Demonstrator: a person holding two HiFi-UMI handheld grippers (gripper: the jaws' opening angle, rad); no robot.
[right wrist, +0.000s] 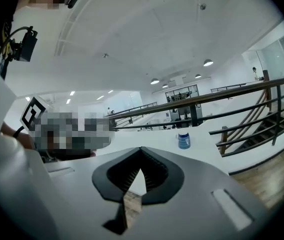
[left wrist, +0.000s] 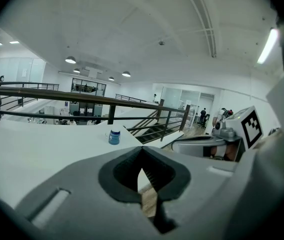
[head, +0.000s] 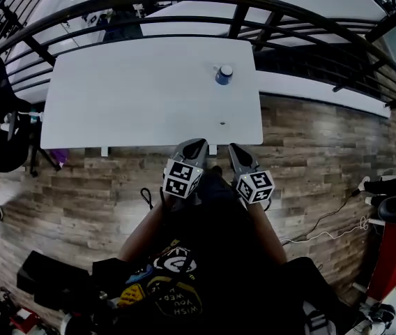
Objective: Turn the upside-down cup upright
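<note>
A small blue cup [head: 224,75] stands upside down, its white base on top, near the far right edge of the white table [head: 135,96]. It also shows in the left gripper view, blue cup [left wrist: 114,136], and in the right gripper view, blue cup [right wrist: 183,140], far ahead of both sets of jaws. My left gripper [head: 197,144] and right gripper [head: 234,148] hover side by side at the table's near edge, well short of the cup. The left gripper [left wrist: 142,151] and the right gripper [right wrist: 141,151] are both shut with nothing between the jaws.
A dark metal railing [head: 184,5] runs behind the table. A black chair [head: 3,117] stands at the table's left end. A red and black machine [head: 393,250] and cables [head: 323,232] lie on the wood floor at the right. A small dark speck [head: 222,123] marks the tabletop.
</note>
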